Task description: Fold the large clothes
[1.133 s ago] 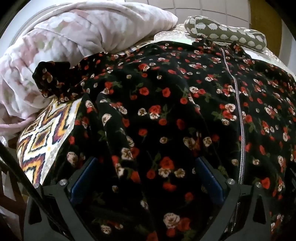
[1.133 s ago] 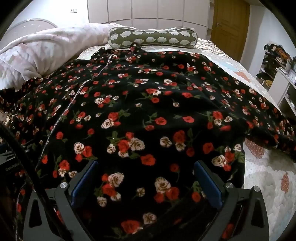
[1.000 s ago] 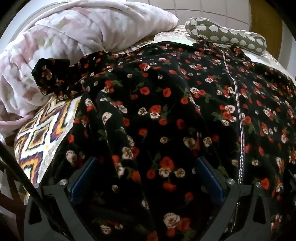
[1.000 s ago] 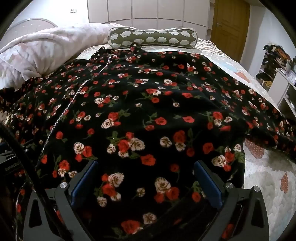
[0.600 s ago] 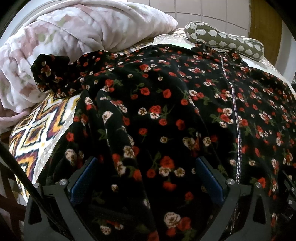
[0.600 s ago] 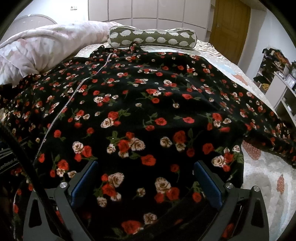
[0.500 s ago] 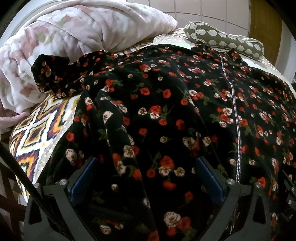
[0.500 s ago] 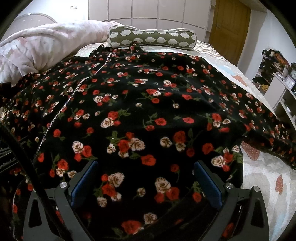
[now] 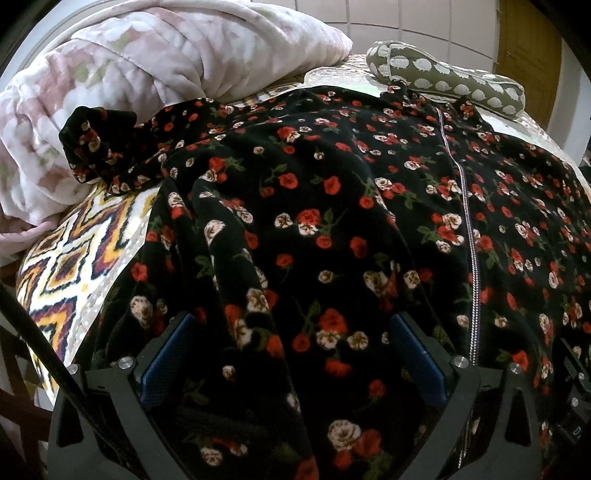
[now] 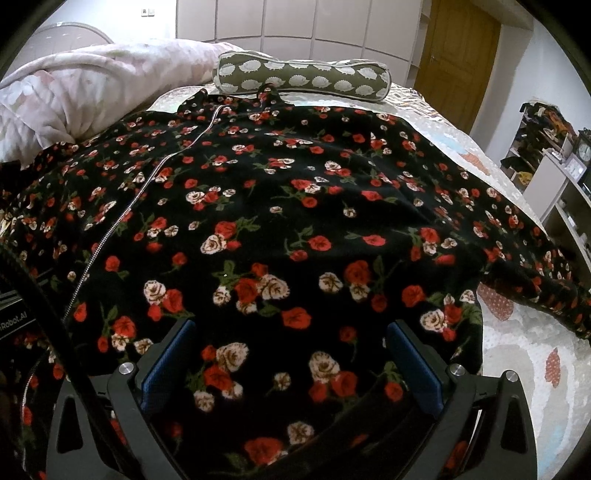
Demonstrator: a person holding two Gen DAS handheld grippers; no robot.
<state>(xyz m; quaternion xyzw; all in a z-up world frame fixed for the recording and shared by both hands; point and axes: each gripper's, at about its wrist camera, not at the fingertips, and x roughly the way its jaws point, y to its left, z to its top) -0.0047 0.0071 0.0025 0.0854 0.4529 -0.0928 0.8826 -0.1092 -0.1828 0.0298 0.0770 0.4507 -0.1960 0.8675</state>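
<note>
A: Velvety black fabric with red and cream roses fills the foreground of both wrist views; why is the hem drawn so close to the tongs?

B: Both tools sit at the near edge of the floral zip-front robe (image 9: pixel 332 206); the left gripper (image 9: pixel 291 354) has its blue pads (image 9: pixel 166 360) set wide apart with cloth bunched between them and not pinched; the right gripper (image 10: pixel 290 360) is likewise spread, with hem fabric lying across the gap; neither one clamps the garment at this moment.

A: Why is the garment laid out this way?

B: It lies flat, front up, across the bed; the silver zipper (image 9: pixel 469 236) runs away from the tongs towards the collar, which gives a centre line; the two tools stand either side of that line, which suits lifting the hem evenly, in my judgement.

A: And the sleeves?

B: The left sleeve (image 9: pixel 99 147) is crumpled up against the pink quilt (image 9: pixel 147 70); the right sleeve (image 10: pixel 535 266) stretches out over the white patterned bedspread (image 10: pixel 524 369) towards the bed edge; both probably need turning inward before a lengthwise fold.

A: What lies beyond?

B: Zigzag-patterned bedding (image 9: pixel 70 258) shows beside the left flank; further off, the collar touches or nearly touches the olive hedgehog-print bolster (image 10: pixel 303 75); behind that stand pale wardrobe panels (image 10: pixel 288 18) and a wooden door (image 10: pixel 458 51).
</note>
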